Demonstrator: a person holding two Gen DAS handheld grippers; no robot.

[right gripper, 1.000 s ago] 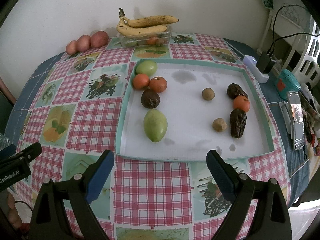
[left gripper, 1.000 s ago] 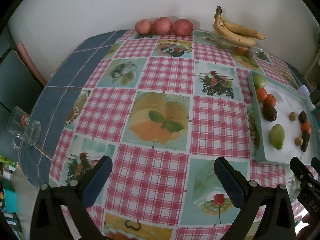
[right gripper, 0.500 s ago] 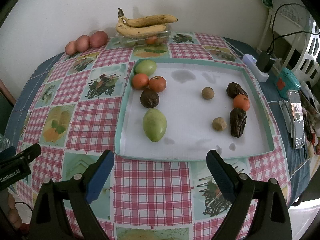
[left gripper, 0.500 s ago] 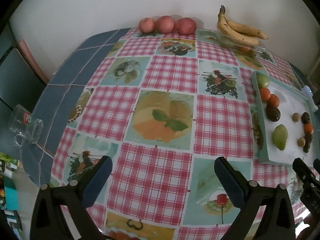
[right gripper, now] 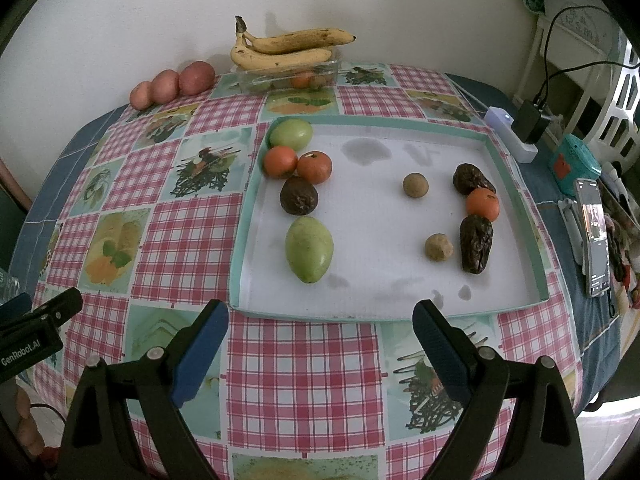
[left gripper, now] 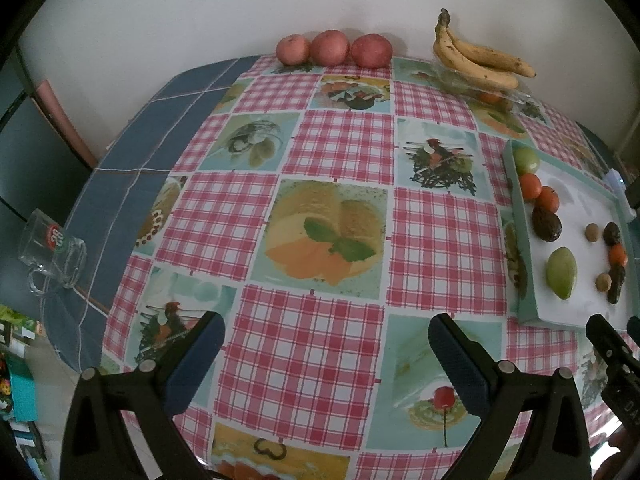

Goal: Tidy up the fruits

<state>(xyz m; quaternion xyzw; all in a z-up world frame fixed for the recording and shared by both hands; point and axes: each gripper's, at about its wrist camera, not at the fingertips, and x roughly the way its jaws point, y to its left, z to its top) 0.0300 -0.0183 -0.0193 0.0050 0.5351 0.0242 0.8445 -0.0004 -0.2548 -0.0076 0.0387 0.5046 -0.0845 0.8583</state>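
Observation:
A white tray with a teal rim (right gripper: 360, 314) (left gripper: 524, 280) lies on the checked tablecloth. On it lie a green mango (right gripper: 309, 249), a dark avocado (right gripper: 299, 196), two oranges (right gripper: 297, 164), a green round fruit (right gripper: 291, 134), two small brown balls (right gripper: 415, 185), a third orange (right gripper: 483, 203) and two dark wrinkled fruits (right gripper: 475, 244). My right gripper (right gripper: 320, 332) is open and empty just before the tray's near rim. My left gripper (left gripper: 326, 346) is open and empty over the tablecloth, left of the tray.
Bananas (right gripper: 286, 48) rest on a clear box by the back wall, next to three red potatoes (left gripper: 332, 49). A glass mug (left gripper: 52, 254) lies at the table's left edge. A phone (right gripper: 595, 236), a charger and cables sit right of the tray.
Both grippers stay open. The left view has shifted slightly, so the table contents sit a little further right and lower. The right view barely changed.

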